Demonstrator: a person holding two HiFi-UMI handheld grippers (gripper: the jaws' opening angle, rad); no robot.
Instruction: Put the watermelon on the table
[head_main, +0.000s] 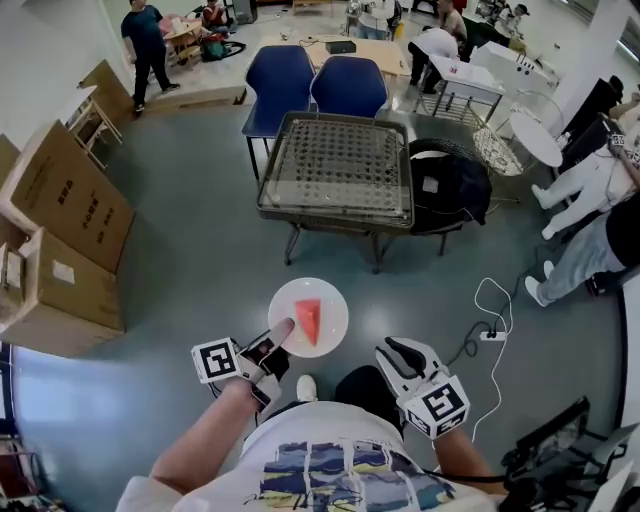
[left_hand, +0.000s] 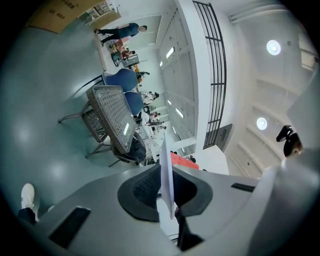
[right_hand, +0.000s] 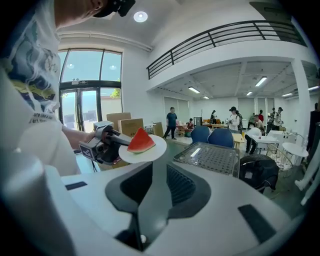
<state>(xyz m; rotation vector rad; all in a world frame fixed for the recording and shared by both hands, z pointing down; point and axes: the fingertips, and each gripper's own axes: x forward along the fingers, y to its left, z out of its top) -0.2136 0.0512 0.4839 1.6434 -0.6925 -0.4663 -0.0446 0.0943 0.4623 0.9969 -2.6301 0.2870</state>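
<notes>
On a plate (head_main: 331, 299) the left gripper (head_main: 283, 335) clamps, watermelon (head_main: 309, 320) sits.

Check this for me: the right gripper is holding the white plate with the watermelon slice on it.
Wrong gripper: the left gripper is holding the white plate with the watermelon slice on it. The head view shows its fingers on the rim.

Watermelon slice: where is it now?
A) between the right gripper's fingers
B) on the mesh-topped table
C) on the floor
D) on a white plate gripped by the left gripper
D: the watermelon slice lies on the white plate, whose rim the left gripper pinches, short of the table.
</notes>
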